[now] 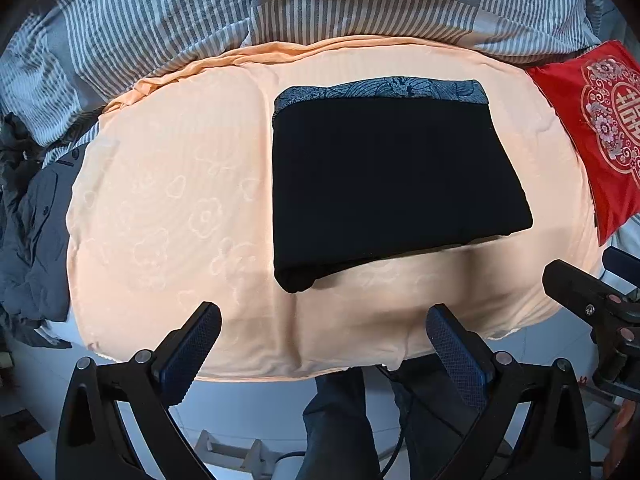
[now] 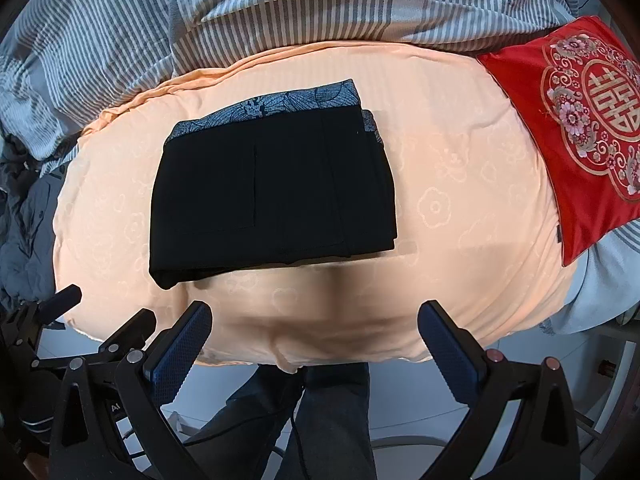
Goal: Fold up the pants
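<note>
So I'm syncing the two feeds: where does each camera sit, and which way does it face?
Left wrist: on the left hand-held gripper, looking forward and down at the folded pants on the peach cover; its open fingers, the right hand-held gripper and the person's legs show.
Right wrist: on the right hand-held gripper, same facing from further right; its open fingers, the left hand-held gripper and legs show.
Shared: pants, cover, red cushion, striped duvet.
</note>
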A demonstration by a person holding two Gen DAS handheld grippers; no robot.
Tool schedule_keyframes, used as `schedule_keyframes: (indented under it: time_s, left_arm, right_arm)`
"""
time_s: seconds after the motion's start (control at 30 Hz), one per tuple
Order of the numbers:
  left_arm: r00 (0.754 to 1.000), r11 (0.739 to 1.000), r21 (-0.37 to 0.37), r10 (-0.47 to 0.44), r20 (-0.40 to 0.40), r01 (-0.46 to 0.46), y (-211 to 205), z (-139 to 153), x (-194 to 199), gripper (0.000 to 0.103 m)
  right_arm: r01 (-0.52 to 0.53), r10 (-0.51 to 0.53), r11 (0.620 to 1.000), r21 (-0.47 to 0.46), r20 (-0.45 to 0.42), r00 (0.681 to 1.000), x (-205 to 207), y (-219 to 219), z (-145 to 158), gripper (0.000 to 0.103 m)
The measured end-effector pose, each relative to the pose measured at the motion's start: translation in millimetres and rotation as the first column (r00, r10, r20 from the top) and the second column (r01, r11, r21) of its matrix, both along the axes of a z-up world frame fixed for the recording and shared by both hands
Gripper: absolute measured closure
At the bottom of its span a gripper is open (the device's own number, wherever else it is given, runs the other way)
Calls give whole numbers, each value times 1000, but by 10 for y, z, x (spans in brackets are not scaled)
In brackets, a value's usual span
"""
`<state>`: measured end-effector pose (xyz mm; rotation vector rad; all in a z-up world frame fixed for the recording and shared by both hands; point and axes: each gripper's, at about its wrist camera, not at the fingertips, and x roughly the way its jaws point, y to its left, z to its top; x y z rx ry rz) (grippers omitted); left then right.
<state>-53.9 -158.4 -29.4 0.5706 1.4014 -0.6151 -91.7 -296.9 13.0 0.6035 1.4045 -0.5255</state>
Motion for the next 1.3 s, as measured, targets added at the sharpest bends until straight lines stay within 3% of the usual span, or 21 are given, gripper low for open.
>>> schedule_keyframes:
  time_s: [1.3]
  left_arm:
    - [999,1000,13,-17,51,16,-16,50,10,0]
  right_arm:
    - [-8,8,1000,-28,-6,1000,53,50,36,0]
